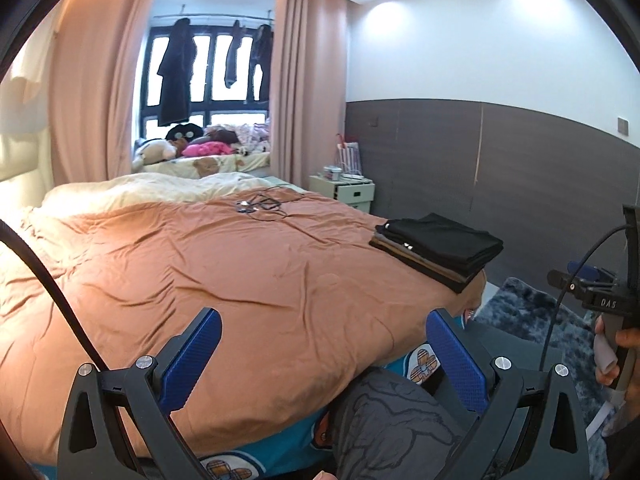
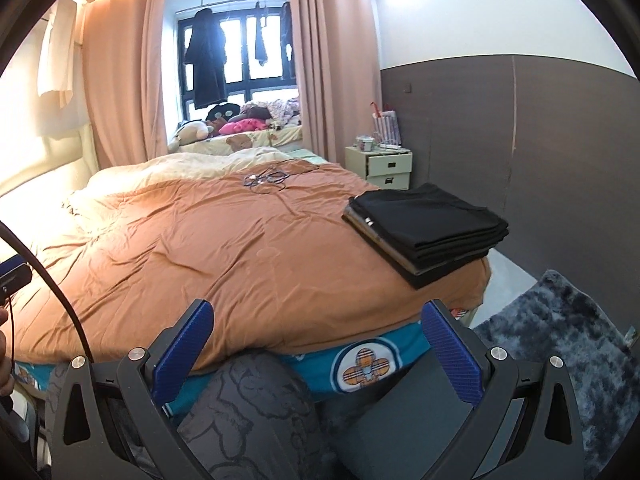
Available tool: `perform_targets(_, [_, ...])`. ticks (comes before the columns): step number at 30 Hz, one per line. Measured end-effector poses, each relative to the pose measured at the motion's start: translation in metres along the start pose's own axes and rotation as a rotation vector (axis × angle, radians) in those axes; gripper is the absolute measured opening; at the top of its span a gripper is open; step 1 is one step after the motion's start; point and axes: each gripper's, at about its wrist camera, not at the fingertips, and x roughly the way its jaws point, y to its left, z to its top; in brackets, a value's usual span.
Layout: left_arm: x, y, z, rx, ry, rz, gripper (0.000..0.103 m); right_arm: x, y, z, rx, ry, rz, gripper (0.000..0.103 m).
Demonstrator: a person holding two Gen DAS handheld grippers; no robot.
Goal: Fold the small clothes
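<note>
At the foot of the bed, the left hand-held gripper hangs with its blue fingers spread wide and nothing between them, and the right hand-held gripper is spread and empty the same way. Just beyond both lies the orange duvet, bare and rumpled where folding would happen; below its edge a teal patterned sheet shows. The folded clothes sit stacked in a dark pile at the bed's right corner, well apart from either gripper, the bottom layer close to the duvet's edge. I see no unfolded garment on the bed, so my guess is the pile is finished or a fresh piece must be fetched. A careless reach or a tug on the duvet could tip that stack onto the shaggy rug. A tangle of cables lies farther up the bed. Only the left view shows the person's hand on the other handle.
</note>
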Motion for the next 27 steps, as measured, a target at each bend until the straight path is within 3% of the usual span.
perform_targets(11, [-0.009, 0.005, -0.019, -0.025, 0.012, 0.065, 0.103, 0.003, 0.017, -0.008, -0.017, 0.005, 0.007, 0.103])
perform_targets(27, [-0.006, 0.009, -0.027, -0.065, 0.02, 0.06, 0.103, 0.006, 0.029, -0.013, -0.013, 0.014, 0.005, 0.103])
